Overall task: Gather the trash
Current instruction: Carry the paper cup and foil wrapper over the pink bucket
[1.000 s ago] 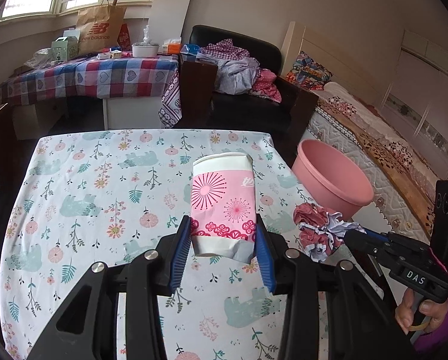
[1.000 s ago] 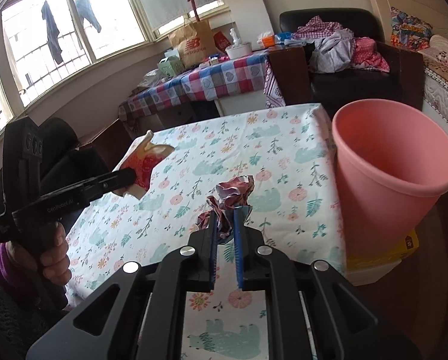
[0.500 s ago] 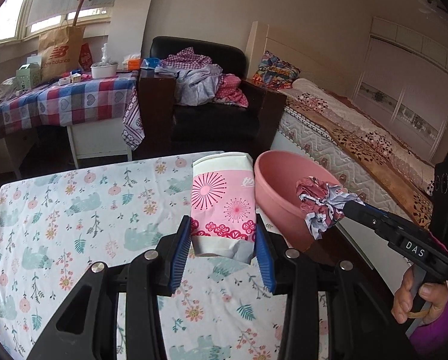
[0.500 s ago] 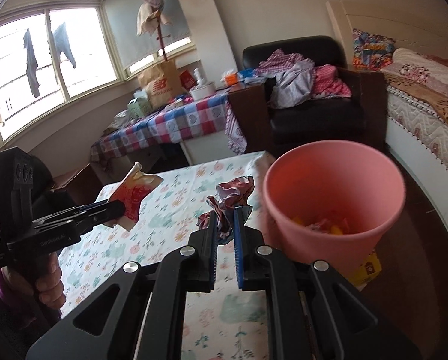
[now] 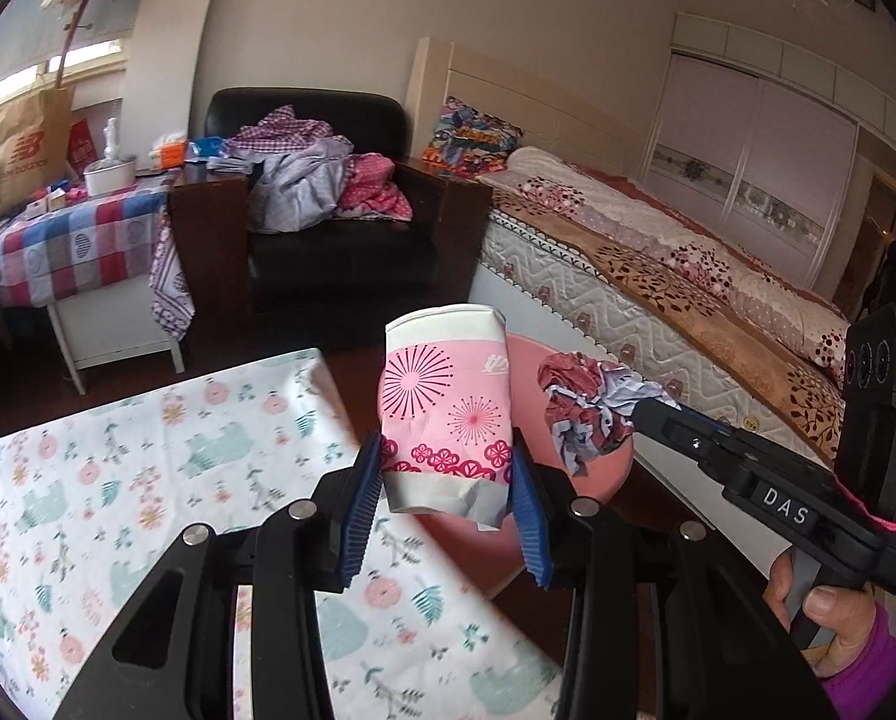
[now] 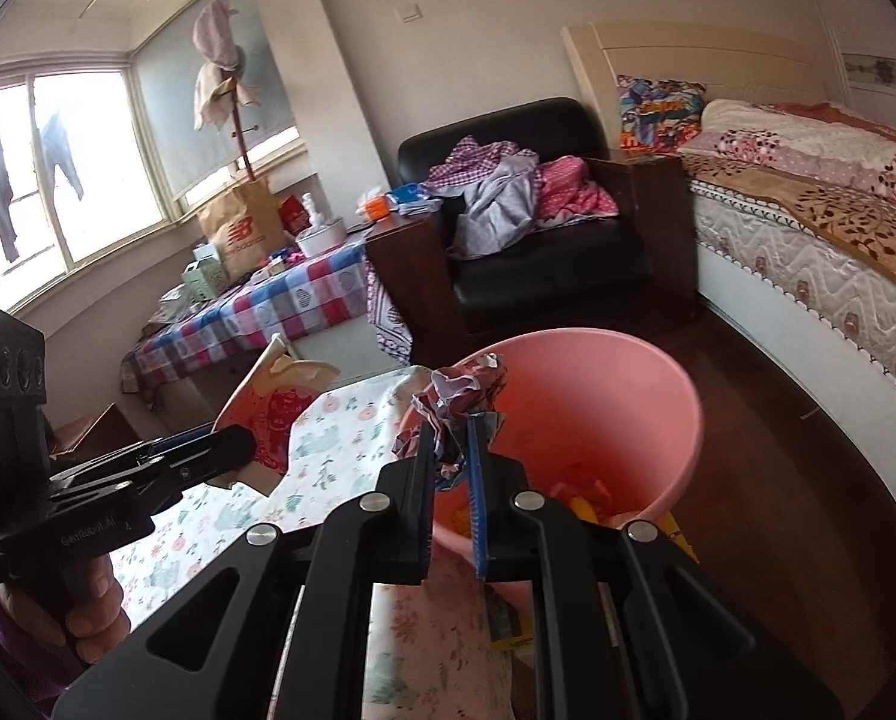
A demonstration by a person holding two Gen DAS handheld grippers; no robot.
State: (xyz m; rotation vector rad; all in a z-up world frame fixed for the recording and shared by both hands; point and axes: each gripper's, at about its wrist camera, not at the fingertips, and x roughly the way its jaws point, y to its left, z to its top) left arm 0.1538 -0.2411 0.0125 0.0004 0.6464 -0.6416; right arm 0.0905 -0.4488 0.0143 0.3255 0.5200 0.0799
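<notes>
Now that we have swung both loads off the counter [image 5: 148,456] toward the pink bin [image 6: 598,396], the left claw [image 5: 447,480] grips the tissue pack [image 5: 448,414], the right claw [image 6: 451,462] the crumpled wrapper [image 6: 454,402]; release comes next.

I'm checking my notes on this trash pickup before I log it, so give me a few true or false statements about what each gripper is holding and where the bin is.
1. The left gripper holds a pink flowered packet. True.
2. The right gripper is open with nothing in it. False: it is shut on a crumpled wrapper.
3. The pink bin stands on the floor beside the flowered table. True.
4. The bin has nothing inside. False: yellow and pink scraps lie at its bottom.
5. The crumpled wrapper already lies in the bin. False: it is clamped between the right gripper's fingers, near the bin's rim.
</notes>
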